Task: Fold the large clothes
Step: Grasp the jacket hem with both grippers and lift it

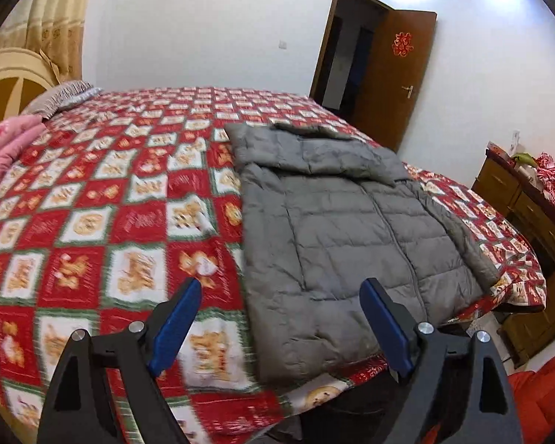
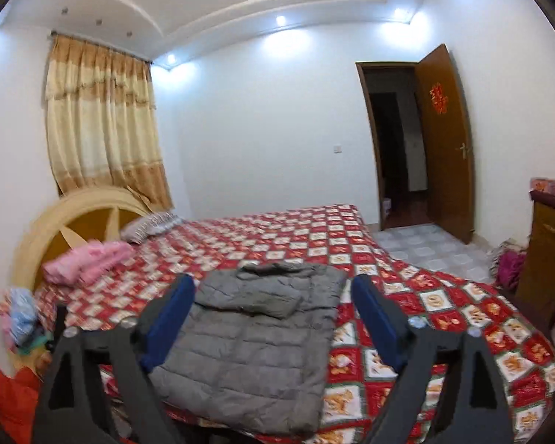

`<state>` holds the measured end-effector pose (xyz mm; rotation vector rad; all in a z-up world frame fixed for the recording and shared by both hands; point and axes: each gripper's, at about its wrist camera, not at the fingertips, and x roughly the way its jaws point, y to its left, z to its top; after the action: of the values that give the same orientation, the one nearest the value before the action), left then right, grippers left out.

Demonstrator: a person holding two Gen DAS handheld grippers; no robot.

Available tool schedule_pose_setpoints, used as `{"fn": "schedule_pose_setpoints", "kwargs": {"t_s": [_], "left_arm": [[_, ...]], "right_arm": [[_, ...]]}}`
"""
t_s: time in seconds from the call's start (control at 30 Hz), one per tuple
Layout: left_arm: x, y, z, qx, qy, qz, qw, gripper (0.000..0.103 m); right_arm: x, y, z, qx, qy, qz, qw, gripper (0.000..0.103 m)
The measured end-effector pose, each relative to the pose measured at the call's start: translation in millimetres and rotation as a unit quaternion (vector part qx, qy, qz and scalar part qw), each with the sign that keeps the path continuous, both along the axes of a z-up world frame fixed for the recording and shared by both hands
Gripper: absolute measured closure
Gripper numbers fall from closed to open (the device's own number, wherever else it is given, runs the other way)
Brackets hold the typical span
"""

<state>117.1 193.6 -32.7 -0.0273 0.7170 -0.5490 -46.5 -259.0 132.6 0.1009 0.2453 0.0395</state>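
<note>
A grey quilted puffer jacket [image 1: 351, 236] lies flat on the bed, its sleeves folded in and its hem near the bed's near edge. It also shows in the right wrist view [image 2: 255, 340]. My left gripper [image 1: 281, 288] is open and empty, hovering above the jacket's hem and left side. My right gripper [image 2: 273, 285] is open and empty, held above the jacket from the near edge.
The bed has a red and white patterned cover [image 1: 92, 222]. Folded pink bedding [image 2: 88, 259] and a pillow [image 2: 151, 224] lie by the headboard [image 2: 74, 218]. A wooden dresser [image 1: 525, 199] stands right of the bed. A door [image 2: 444, 140] stands open.
</note>
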Motion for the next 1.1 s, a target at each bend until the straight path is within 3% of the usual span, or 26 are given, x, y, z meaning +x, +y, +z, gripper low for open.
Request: {"fn": "schedule_pose_setpoints", "kwargs": {"t_s": [0.17,0.23,0.3,0.37,0.5,0.57,0.67,0.73,0.8,0.83,0.9,0.93,1.0,1.1], "left_arm": [[10,-19,-35,-0.015,0.043,0.005,0.9989,0.016],[13,-22,-48,-0.021,0.069,0.007,0.9974,0.016],[12,-22,-59,-0.023,0.087,0.007,0.9959,0.016],[13,-22,-70,-0.020,0.103,0.010,0.9945,0.016],[16,-23,-86,-0.030,0.132,0.017,0.9907,0.016],[16,-25,-89,-0.037,0.127,0.019,0.9910,0.016],[14,-31,-90,-0.058,0.127,0.003,0.9902,0.016],[12,-39,-93,-0.068,0.139,-0.018,0.9878,0.016],[9,-50,-94,-0.032,0.125,-0.022,0.9914,0.017],[7,-54,-95,-0.019,0.118,-0.021,0.9927,0.022],[5,-55,-94,-0.009,0.107,-0.014,0.9941,0.048],[6,-52,-94,-0.025,0.118,-0.015,0.9926,0.065],[9,-41,-96,-0.077,0.146,-0.017,0.9861,0.072],[2,-39,-85,-0.088,0.136,-0.022,0.9866,0.083]], "right_arm": [[56,10,-88,0.002,0.125,-0.008,0.992,0.013],[87,11,-137,-0.008,0.193,-0.034,0.981,0.018],[107,11,-171,-0.016,0.232,-0.048,0.971,0.025],[125,12,-199,-0.014,0.264,-0.045,0.963,0.026],[135,17,-227,-0.034,0.300,-0.032,0.953,0.026],[140,21,-237,-0.044,0.319,-0.023,0.946,0.028],[139,20,-254,-0.048,0.345,-0.014,0.937,0.051],[142,18,-265,-0.042,0.362,-0.009,0.931,0.054],[145,13,-273,-0.030,0.369,-0.011,0.929,0.054],[146,10,-275,-0.022,0.367,-0.013,0.930,0.056],[146,8,-273,-0.013,0.361,-0.008,0.933,0.080],[145,4,-272,0.001,0.357,-0.005,0.934,0.083],[140,0,-267,0.017,0.348,-0.001,0.937,0.087],[127,-8,-254,0.068,0.324,0.020,0.943,0.089]]}}
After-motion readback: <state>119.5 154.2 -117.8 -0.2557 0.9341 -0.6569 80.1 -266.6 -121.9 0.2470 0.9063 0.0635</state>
